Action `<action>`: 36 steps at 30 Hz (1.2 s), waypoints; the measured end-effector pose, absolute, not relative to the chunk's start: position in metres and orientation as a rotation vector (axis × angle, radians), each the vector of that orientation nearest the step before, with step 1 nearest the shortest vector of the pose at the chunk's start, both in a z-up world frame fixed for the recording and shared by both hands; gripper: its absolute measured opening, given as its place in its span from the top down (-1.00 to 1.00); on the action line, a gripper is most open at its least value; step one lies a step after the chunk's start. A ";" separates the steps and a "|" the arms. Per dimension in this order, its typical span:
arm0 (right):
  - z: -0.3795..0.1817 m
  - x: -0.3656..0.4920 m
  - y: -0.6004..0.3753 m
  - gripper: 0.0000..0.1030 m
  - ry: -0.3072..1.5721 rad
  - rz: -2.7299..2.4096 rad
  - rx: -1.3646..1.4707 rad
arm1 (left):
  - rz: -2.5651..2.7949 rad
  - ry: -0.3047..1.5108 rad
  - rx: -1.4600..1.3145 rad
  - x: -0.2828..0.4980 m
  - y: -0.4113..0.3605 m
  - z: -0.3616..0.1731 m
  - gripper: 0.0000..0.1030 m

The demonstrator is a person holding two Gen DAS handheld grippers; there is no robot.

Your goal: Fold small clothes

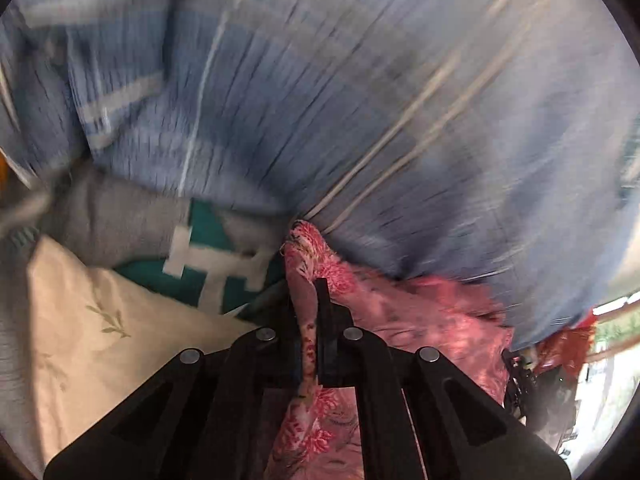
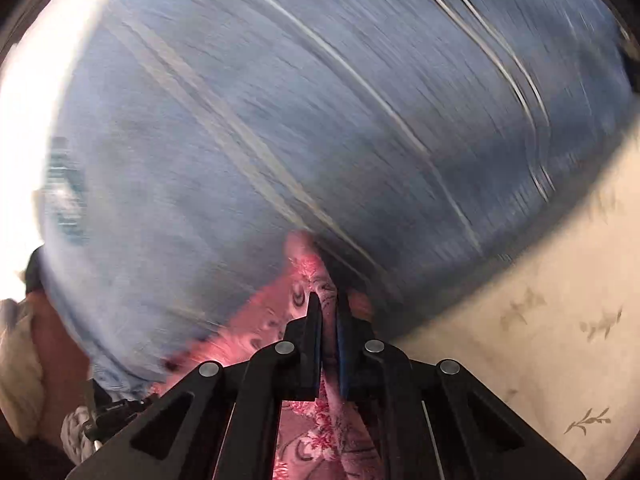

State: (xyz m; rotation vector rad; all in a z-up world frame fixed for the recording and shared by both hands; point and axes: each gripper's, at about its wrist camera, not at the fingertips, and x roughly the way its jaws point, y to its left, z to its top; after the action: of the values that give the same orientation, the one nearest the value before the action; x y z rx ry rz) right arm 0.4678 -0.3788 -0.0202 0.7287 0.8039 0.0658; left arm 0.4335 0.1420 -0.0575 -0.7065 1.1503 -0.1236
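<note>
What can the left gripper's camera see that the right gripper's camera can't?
Only the left wrist view shows a grey and teal cloth with white blocky marks.

Only the right wrist view shows a bright white glare along its left edge.

Both show the pink flowery cloth pinched in that camera's own gripper, the left gripper and the right gripper, the blurry blue striped fabric, and the cream leaf-print sheet.

light: daylight, white glare at frame edges | blur: heavy motion streaks | edges: fisheye bending, dark vignette
</note>
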 end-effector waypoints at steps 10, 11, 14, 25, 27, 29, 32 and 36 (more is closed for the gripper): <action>0.014 0.401 -0.358 0.74 0.751 0.092 0.636 | -0.181 1.005 -0.704 0.353 0.158 0.013 0.80; 0.018 0.391 -0.349 0.72 0.751 0.107 0.598 | -0.187 0.993 -0.700 0.338 0.155 0.017 0.72; 0.011 0.356 -0.317 0.61 0.771 0.133 0.488 | -0.195 0.996 -0.717 0.293 0.144 0.010 0.21; -0.026 0.330 -0.298 0.56 0.784 0.076 0.442 | -0.093 1.088 -0.417 0.277 0.086 -0.021 -0.14; -0.027 0.330 -0.300 0.55 0.785 0.073 0.448 | -0.105 1.099 -0.435 0.282 0.086 -0.020 -0.16; -0.025 0.329 -0.299 0.26 0.781 0.082 0.457 | -0.121 1.109 -0.451 0.283 0.091 -0.020 -0.17; -0.021 0.331 -0.289 -0.54 0.781 0.145 0.493 | -0.142 1.115 -0.500 0.278 0.097 -0.022 -0.19; -0.017 0.344 -0.256 -1.00 0.846 0.106 0.385 | -0.158 1.118 -0.529 0.276 0.100 -0.021 -0.25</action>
State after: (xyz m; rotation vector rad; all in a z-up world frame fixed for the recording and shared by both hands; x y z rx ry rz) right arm 0.3437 -0.2562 -0.0166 0.3848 0.8465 0.1063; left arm 0.2756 0.0998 -0.0215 -0.5286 1.1182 -0.1584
